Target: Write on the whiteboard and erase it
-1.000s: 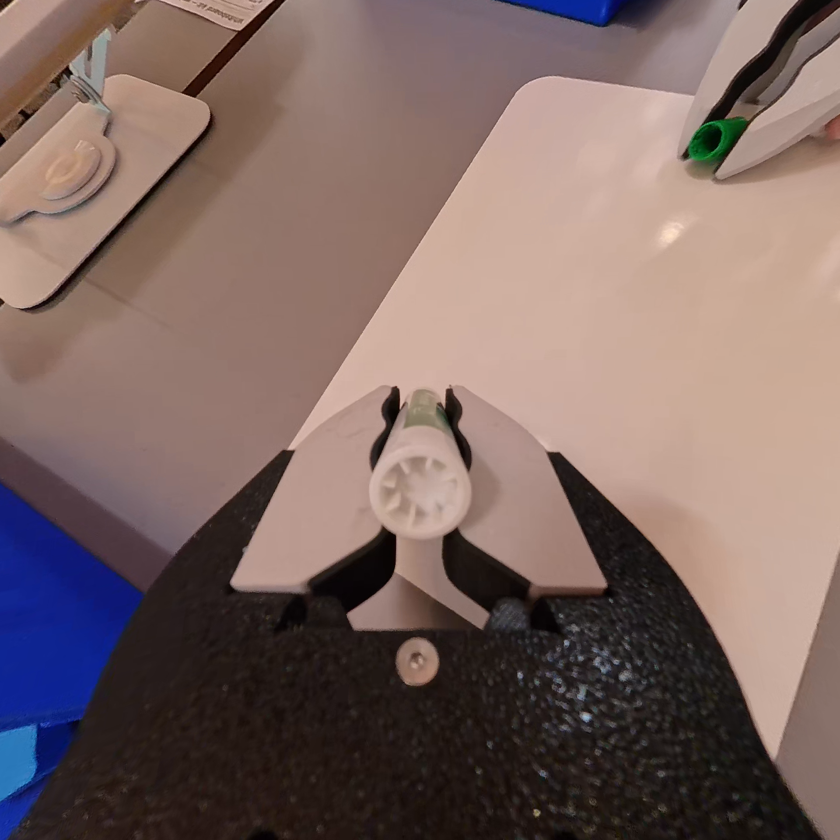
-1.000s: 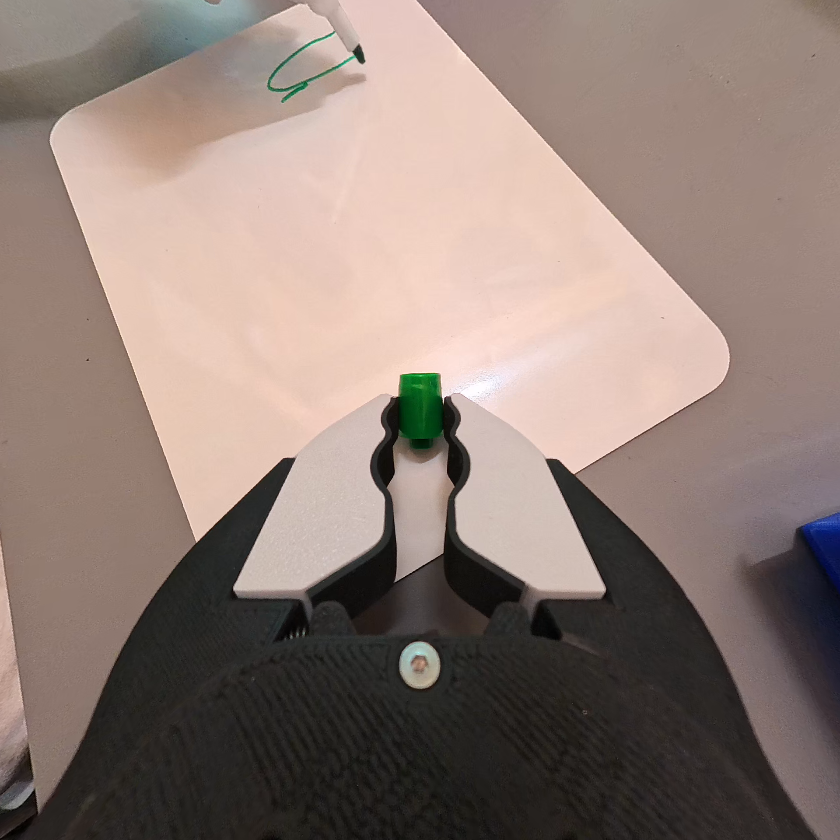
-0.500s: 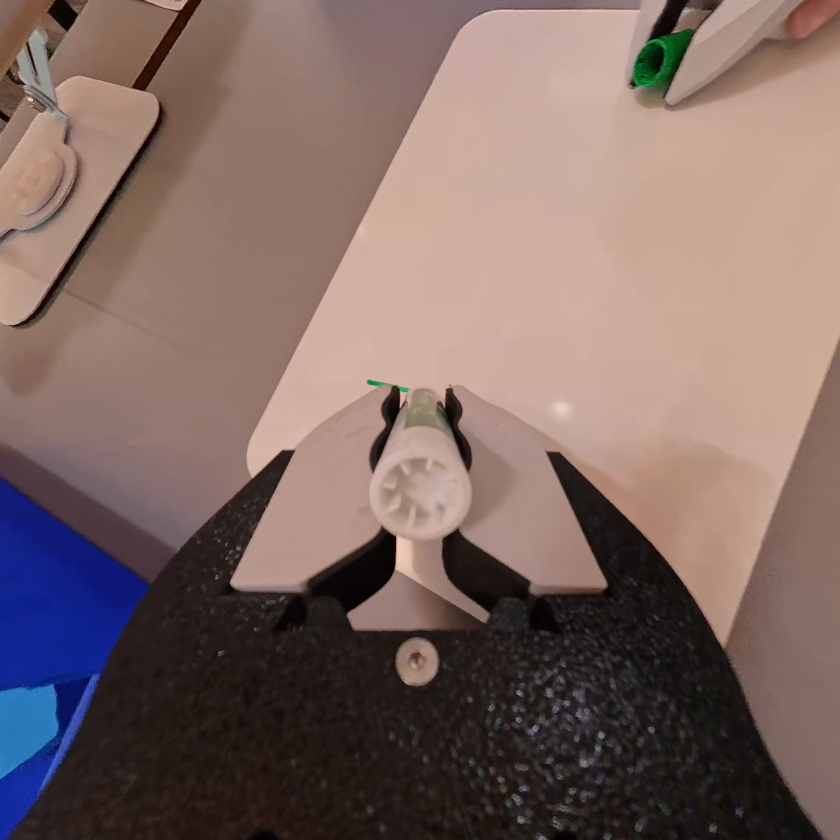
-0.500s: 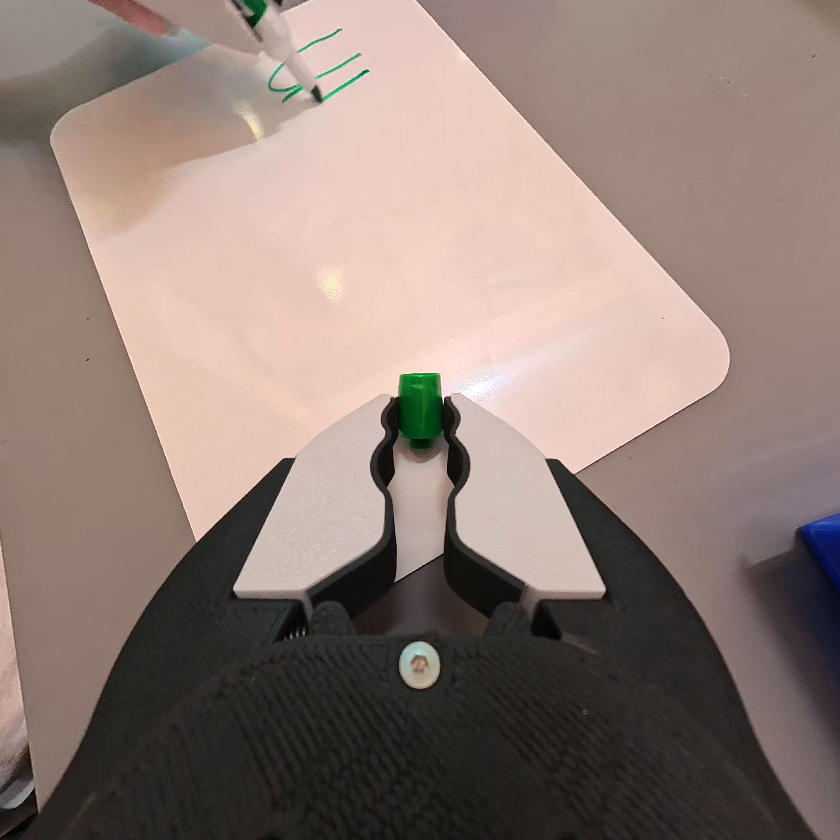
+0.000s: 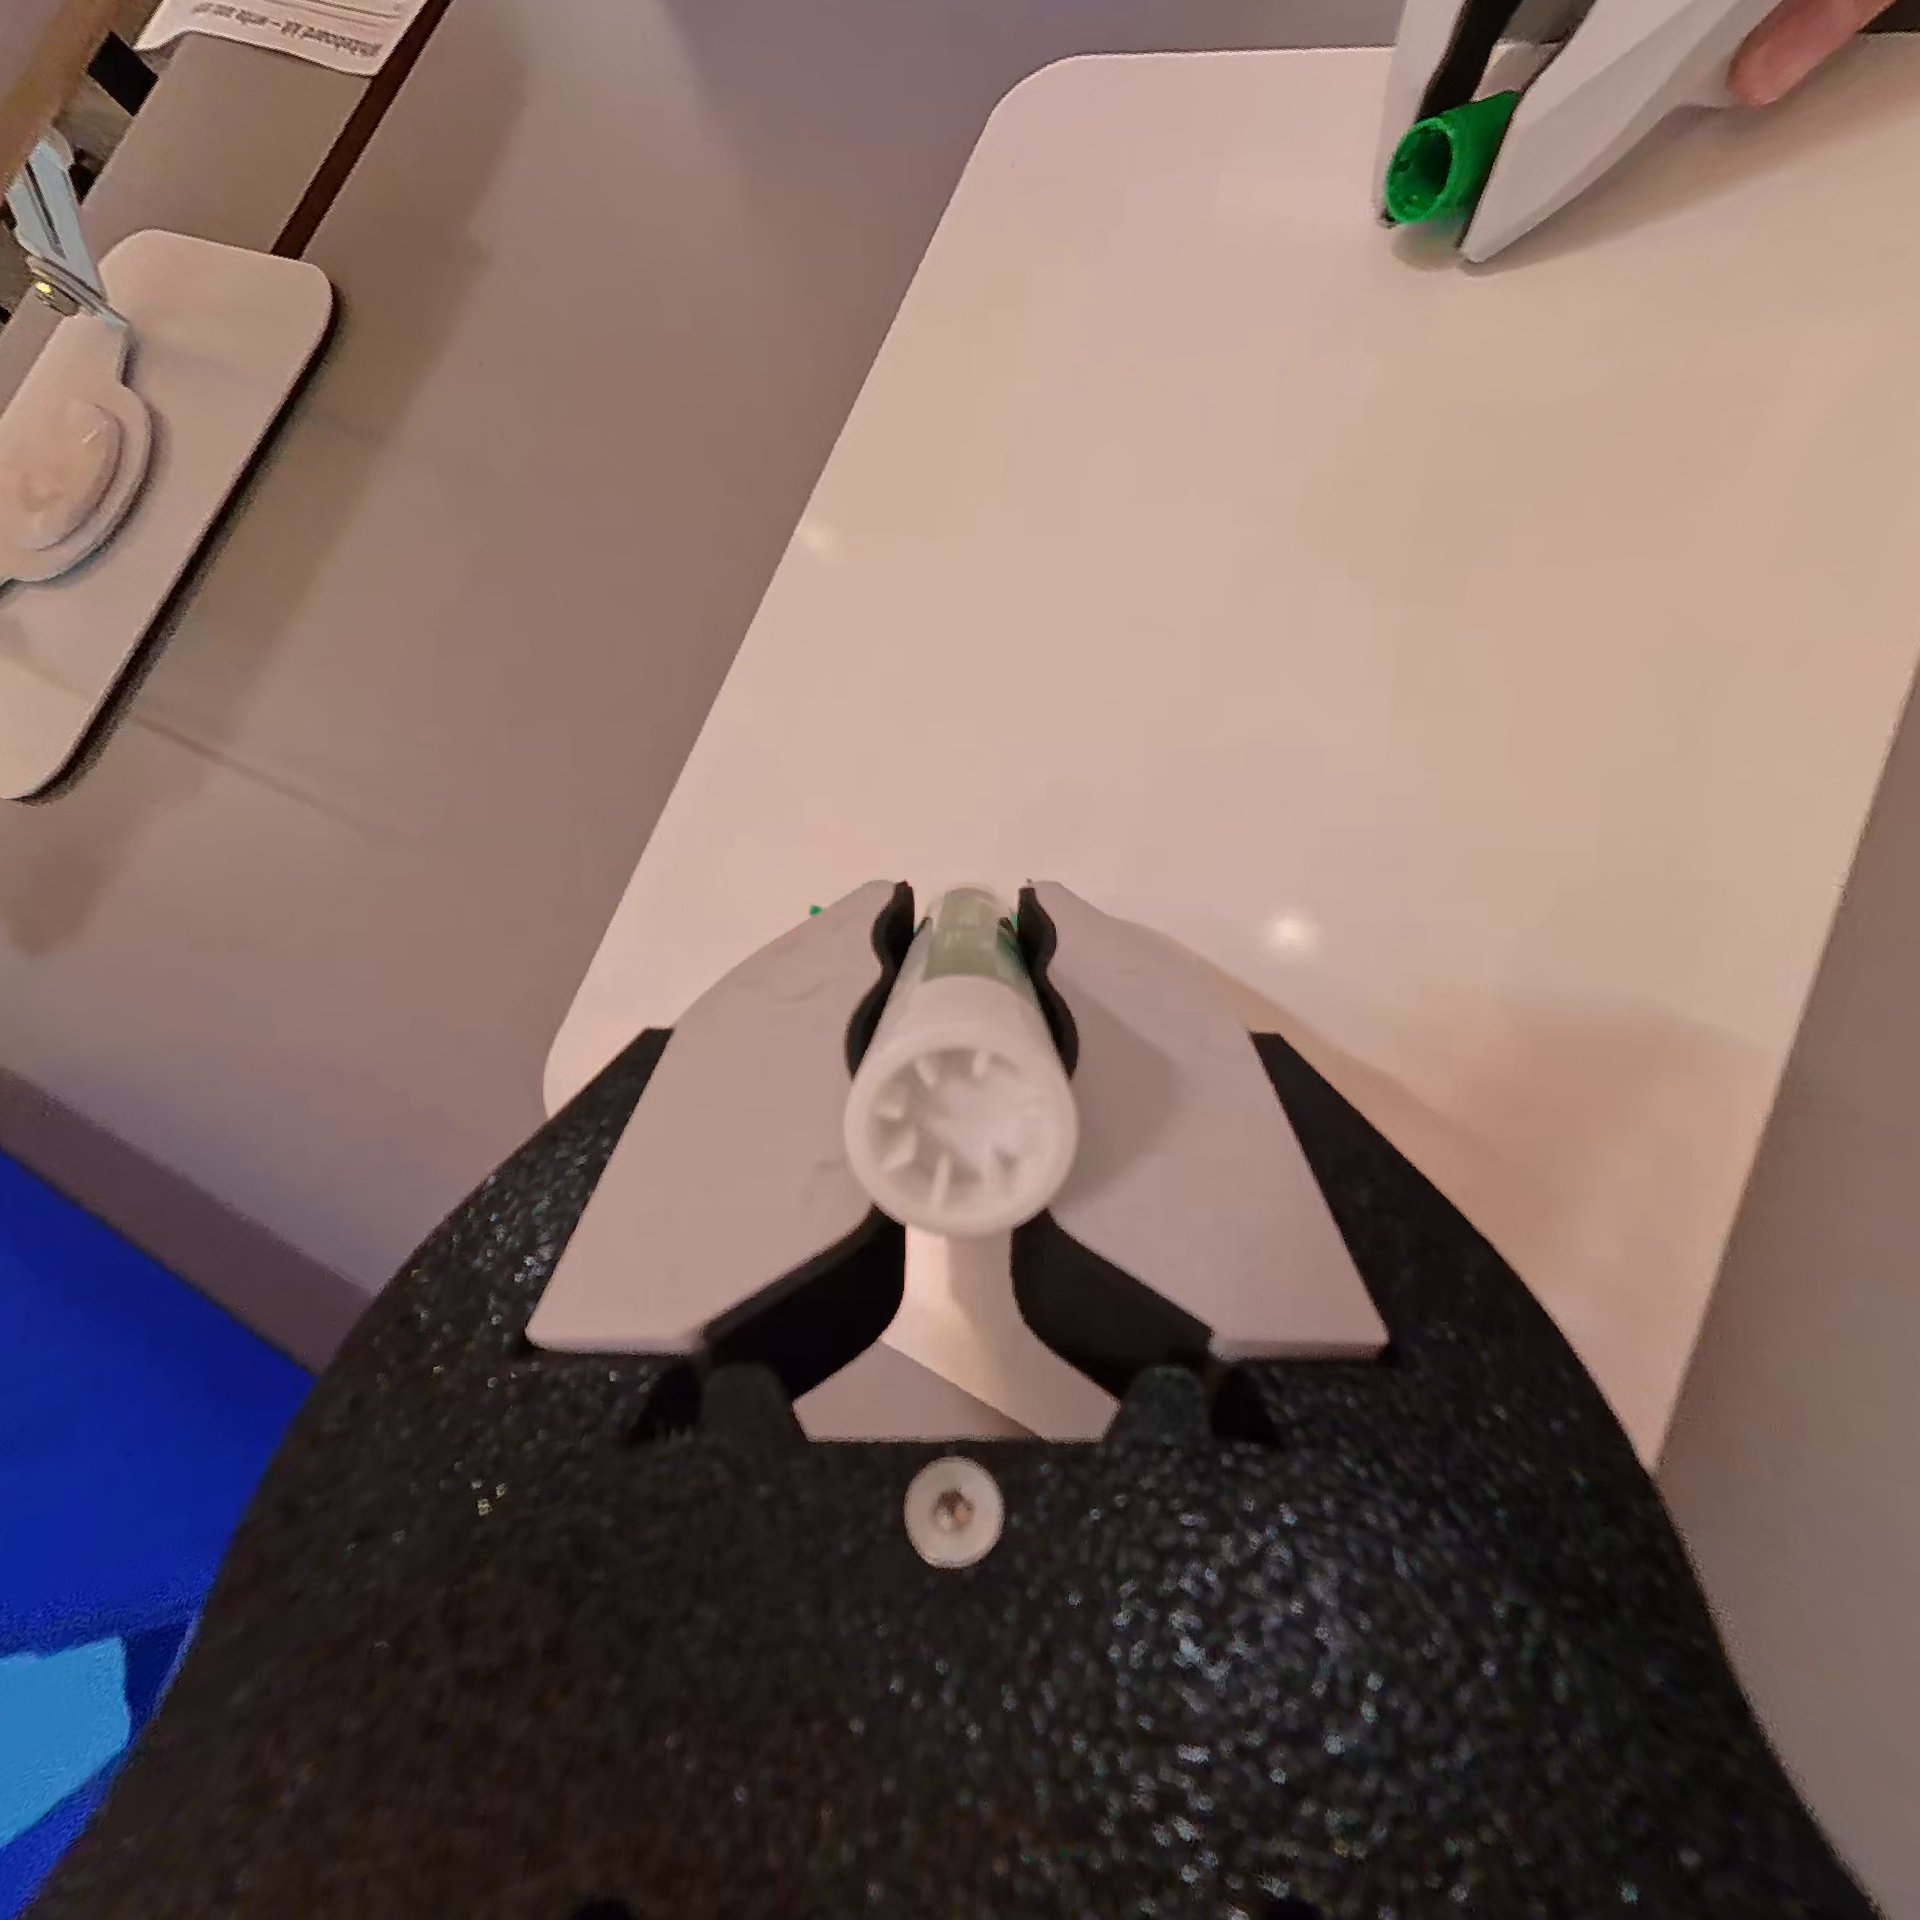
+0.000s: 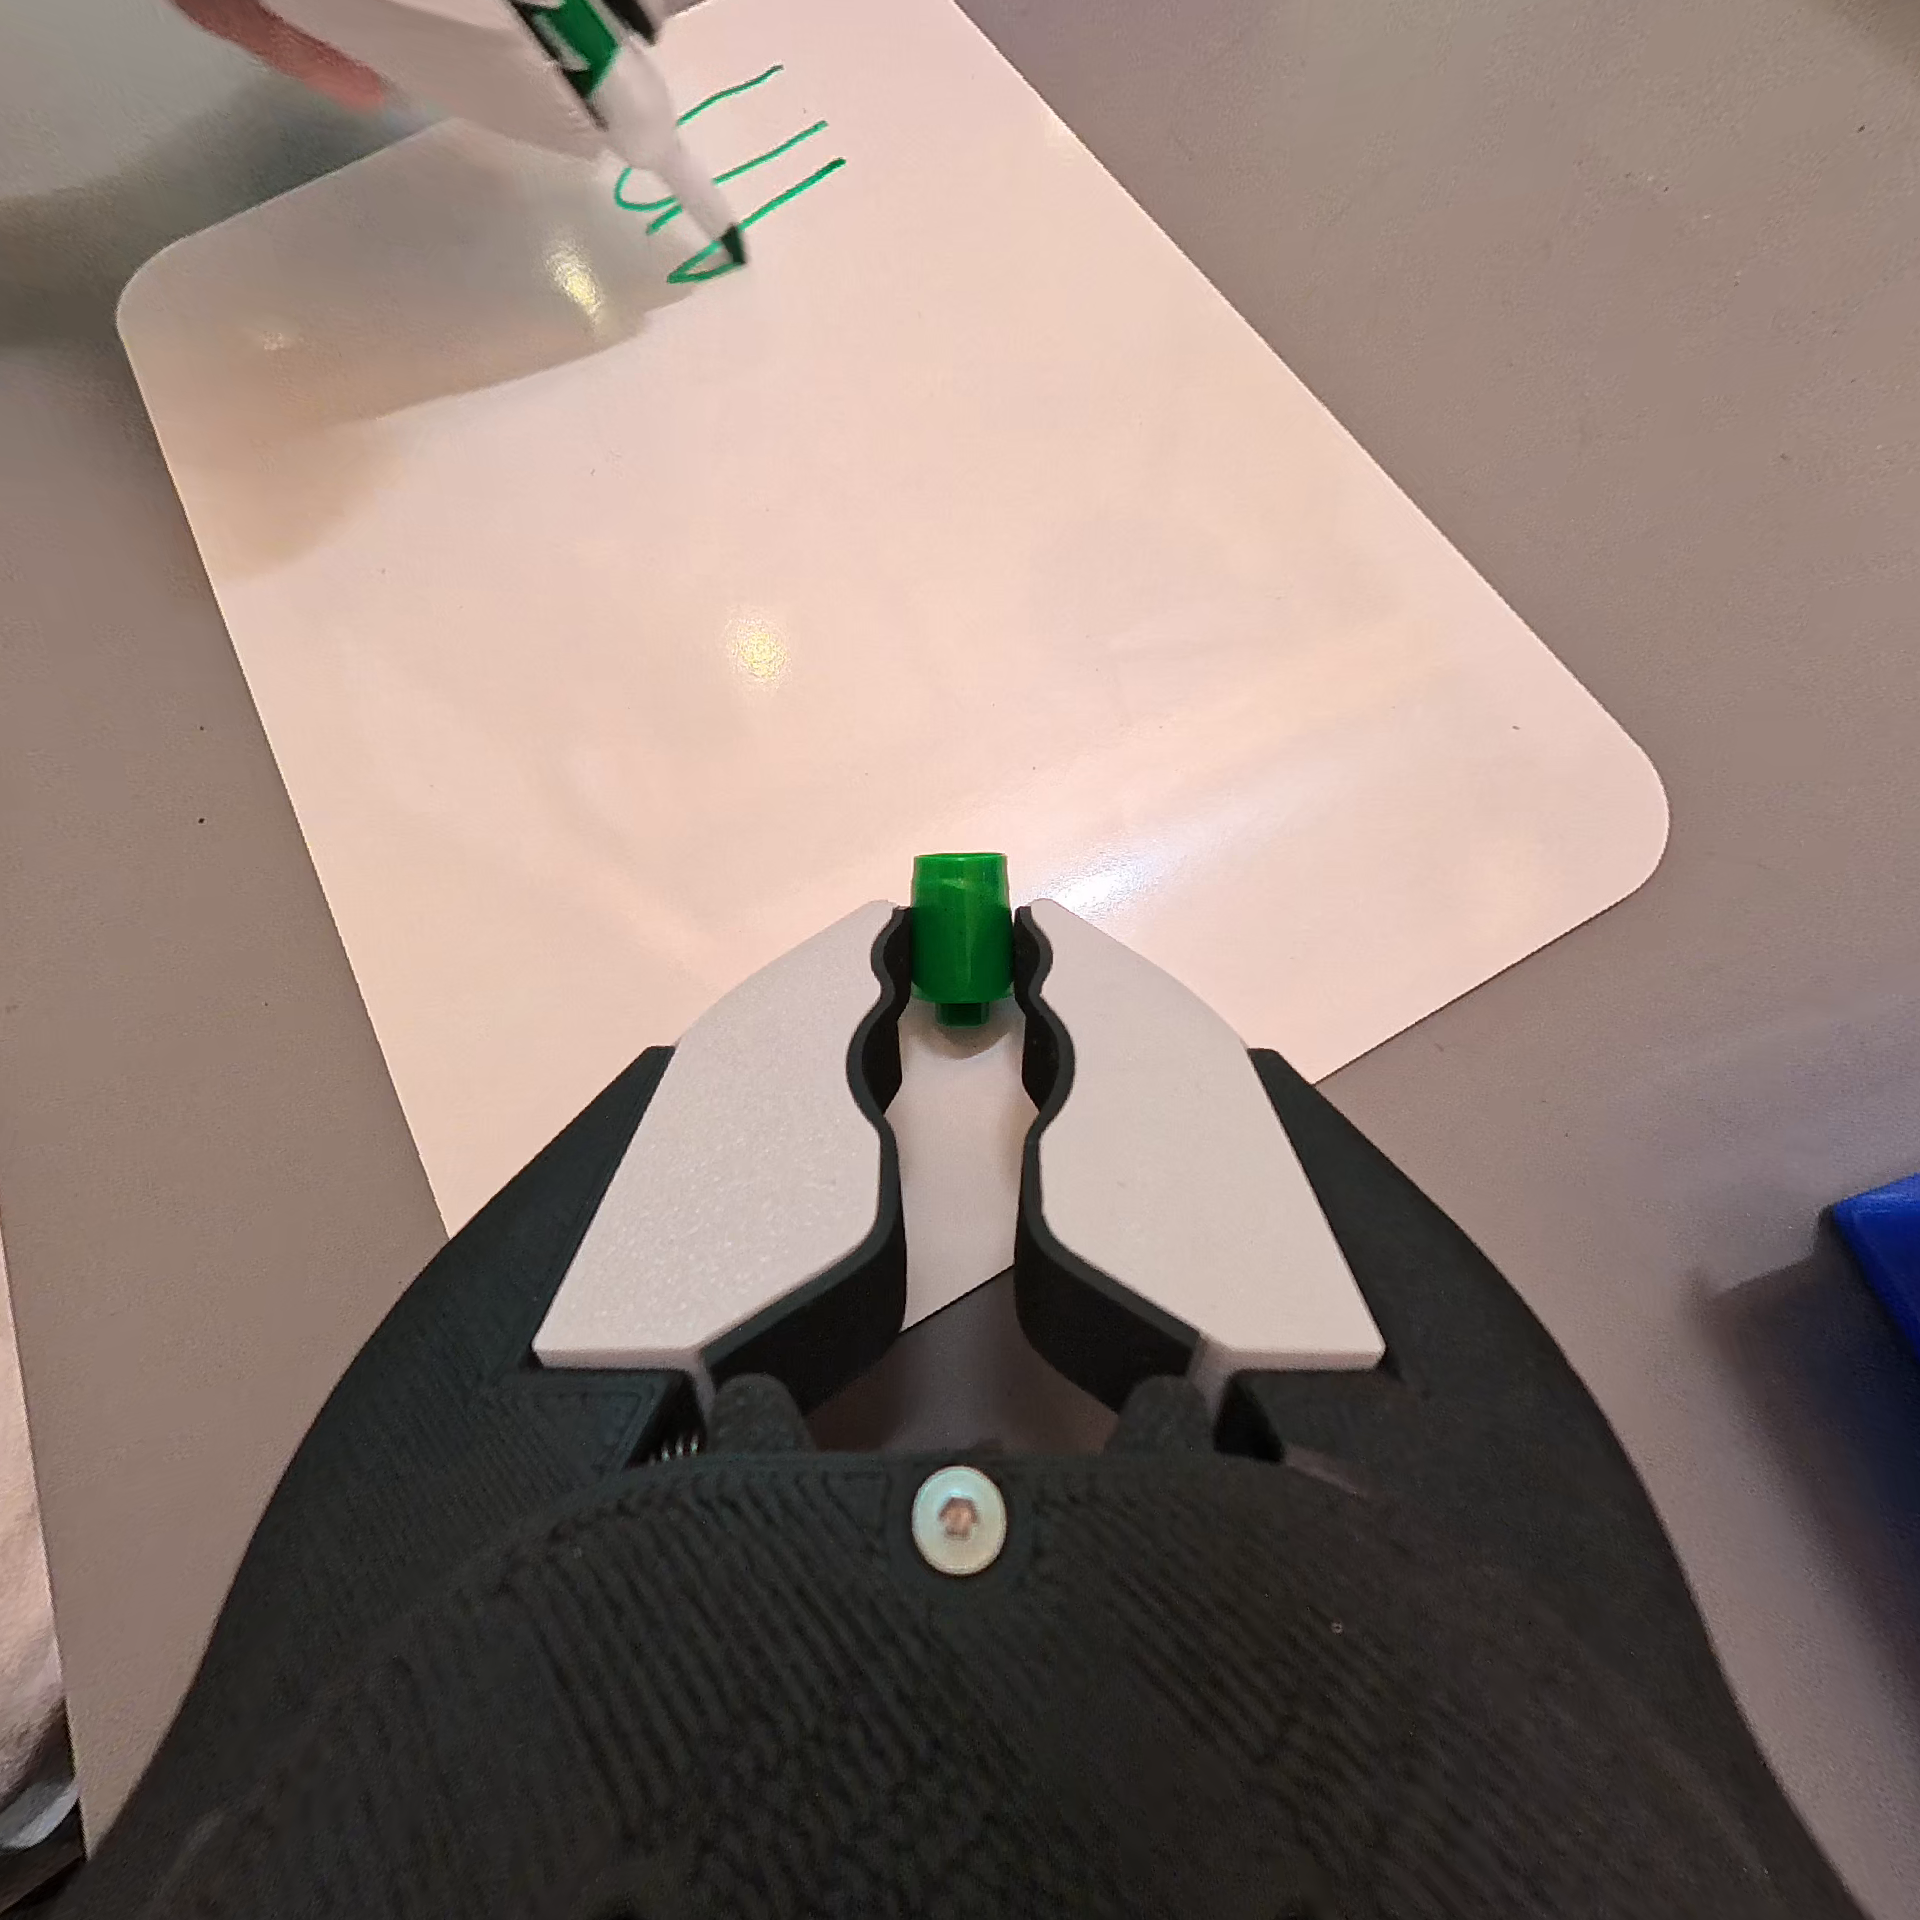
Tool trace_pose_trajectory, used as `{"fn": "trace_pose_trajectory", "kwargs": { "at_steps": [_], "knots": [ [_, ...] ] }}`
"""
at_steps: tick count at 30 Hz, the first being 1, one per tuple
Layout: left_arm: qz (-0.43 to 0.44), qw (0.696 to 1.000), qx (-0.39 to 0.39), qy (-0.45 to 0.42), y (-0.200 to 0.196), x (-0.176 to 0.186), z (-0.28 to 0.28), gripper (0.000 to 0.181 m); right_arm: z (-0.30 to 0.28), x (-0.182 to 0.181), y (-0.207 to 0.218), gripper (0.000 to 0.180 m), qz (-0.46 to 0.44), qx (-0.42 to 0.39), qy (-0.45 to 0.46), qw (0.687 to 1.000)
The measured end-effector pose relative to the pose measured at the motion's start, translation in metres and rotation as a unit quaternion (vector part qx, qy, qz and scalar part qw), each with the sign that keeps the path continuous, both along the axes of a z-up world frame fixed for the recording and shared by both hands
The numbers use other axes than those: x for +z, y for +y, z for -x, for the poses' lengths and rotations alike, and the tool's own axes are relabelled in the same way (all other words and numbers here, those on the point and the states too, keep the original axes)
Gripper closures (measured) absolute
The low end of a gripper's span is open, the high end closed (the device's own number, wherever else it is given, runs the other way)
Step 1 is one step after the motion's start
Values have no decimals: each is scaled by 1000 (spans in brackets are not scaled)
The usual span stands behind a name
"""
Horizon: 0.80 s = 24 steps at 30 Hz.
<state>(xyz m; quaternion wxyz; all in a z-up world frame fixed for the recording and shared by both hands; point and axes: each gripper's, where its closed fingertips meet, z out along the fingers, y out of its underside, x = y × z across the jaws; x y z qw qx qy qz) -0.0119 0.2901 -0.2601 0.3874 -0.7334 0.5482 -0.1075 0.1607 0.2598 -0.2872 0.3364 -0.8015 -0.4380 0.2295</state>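
Note:
A white whiteboard lies flat on the grey table; it also shows in the right wrist view. My left gripper is shut on a white marker with green ink. In the right wrist view the marker points down with its tip on the board's far end, among green strokes. My right gripper is shut on the green marker cap, low over the board's near end. It also shows in the left wrist view, cap between the jaws.
A flat pale board with a rounded pad and a metal clip lies on the table at the left. A blue object sits at the right table edge. A blue surface lies below the table's left edge.
My left gripper has moved the marker along the board's far end and drawn more green strokes. My right gripper with the cap has stayed still.

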Motion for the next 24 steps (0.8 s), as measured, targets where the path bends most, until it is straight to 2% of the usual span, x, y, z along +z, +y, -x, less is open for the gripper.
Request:
{"fn": "trace_pose_trajectory", "kwargs": {
  "at_steps": [1, 11, 15, 19, 24],
  "knots": [
    [0, 1000, -1, 1, 4, 0, -1, 162, 0, 0, 0, 160, 0, 0, 0, 1000],
    [2, 1000, 7, 3, 34, 0, -6, 162, 0, 0, 0, 160, 0, 1, 0, 1000],
    [2, 1000, 7, 0, 32, 1, -5, 162, 0, 0, 0, 160, 0, 1, 0, 1000],
    [6, 998, 5, -62, 25, 16, -14, 162, 0, 0, 0, 160, 0, 1, 0, 1000],
    [-4, 1000, 5, -26, 26, 8, -13, 162, 0, 0, 0, 160, 0, 2, 0, 1000]
  ]
}}
